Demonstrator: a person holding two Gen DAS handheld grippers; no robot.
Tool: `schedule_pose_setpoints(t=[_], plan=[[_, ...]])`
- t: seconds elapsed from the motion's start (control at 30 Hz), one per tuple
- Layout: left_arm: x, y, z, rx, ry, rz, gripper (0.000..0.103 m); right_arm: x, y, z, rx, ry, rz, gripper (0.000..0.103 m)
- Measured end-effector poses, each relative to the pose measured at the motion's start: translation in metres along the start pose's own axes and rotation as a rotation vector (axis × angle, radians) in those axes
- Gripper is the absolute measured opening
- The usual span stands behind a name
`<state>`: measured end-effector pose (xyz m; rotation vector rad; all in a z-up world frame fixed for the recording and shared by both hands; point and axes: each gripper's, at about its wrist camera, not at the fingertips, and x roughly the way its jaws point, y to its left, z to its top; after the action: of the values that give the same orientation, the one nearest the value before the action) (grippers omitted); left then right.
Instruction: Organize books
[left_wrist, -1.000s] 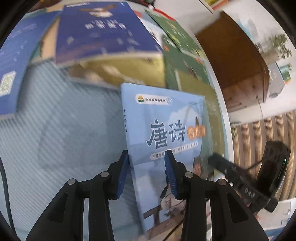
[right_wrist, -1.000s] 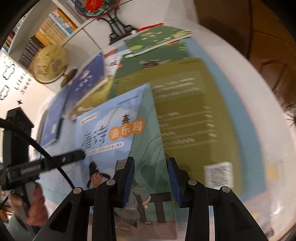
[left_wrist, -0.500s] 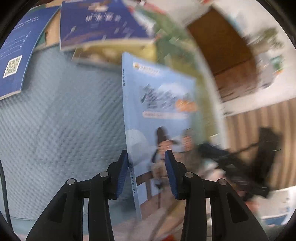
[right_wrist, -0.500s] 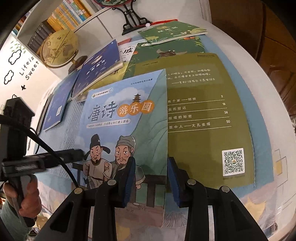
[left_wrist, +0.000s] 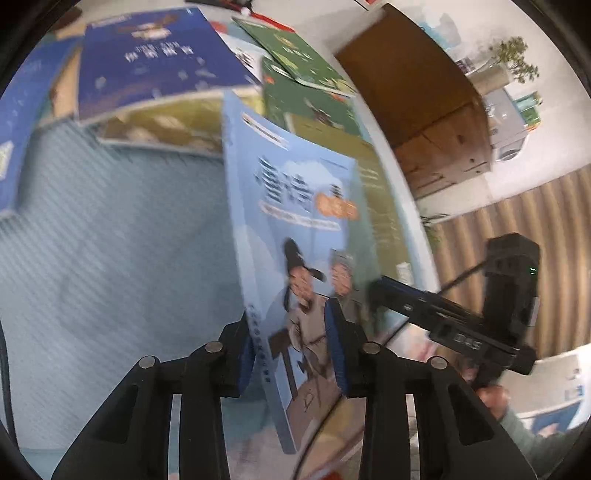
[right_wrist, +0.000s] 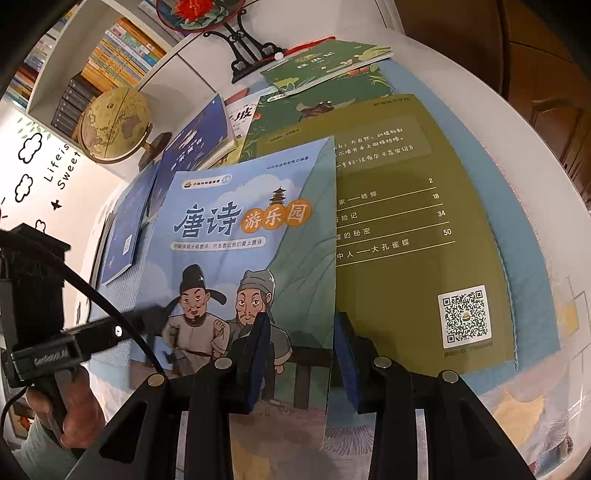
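Observation:
A light blue Tang-poetry book (right_wrist: 236, 251) with two cartoon men on its cover is held up, tilted off the table; it also shows in the left wrist view (left_wrist: 295, 236). My left gripper (left_wrist: 291, 347) has its jaws around the book's left spine edge. My right gripper (right_wrist: 301, 354) has its jaws around the book's right edge. An olive-green book (right_wrist: 417, 229) with a QR code lies flat under it on the right. Dark blue books (right_wrist: 195, 140) and green books (right_wrist: 325, 62) lie further back.
A globe (right_wrist: 114, 125) and a black stand (right_wrist: 243, 48) are at the table's back, below a bookshelf (right_wrist: 110, 48). The blue table mat (left_wrist: 103, 236) lies at the left. A wooden cabinet (left_wrist: 424, 103) stands beyond the round table edge.
The light blue book has risen off the table and tilted up between both grippers. Both grippers have slid along its edges toward the book's lower part.

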<state>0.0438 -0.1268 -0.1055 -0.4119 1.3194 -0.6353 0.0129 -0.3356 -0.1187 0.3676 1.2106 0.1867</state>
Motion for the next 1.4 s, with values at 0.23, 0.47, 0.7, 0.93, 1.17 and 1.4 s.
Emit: schedule_pose_setpoints(t=[0.23,0.47,0.7,0.93,1.17,1.4], plan=[[0.016,-0.007,0.003,-0.073,0.003,-0.064,0.022,-0.006,-0.006,0.003,0.063,0.017,0.062,0.036],[-0.001,0.014,0.015,-0.264,-0.014,-0.361,0.022,-0.025,-0.020,0.008,0.176,0.004,0.209,0.044],[0.009,0.024,0.009,-0.367,0.019,-0.481,0.022,-0.004,-0.039,-0.002,0.326,0.068,0.353,0.057],[0.011,0.042,0.005,-0.468,0.015,-0.573,0.022,-0.005,-0.048,-0.019,0.381,0.098,0.389,0.057],[0.011,0.055,0.001,-0.530,0.021,-0.643,0.022,0.004,-0.050,-0.026,0.434,0.103,0.550,0.047],[0.004,0.059,0.002,-0.473,0.022,-0.471,0.022,-0.001,-0.033,-0.011,0.347,0.045,0.493,0.023]])
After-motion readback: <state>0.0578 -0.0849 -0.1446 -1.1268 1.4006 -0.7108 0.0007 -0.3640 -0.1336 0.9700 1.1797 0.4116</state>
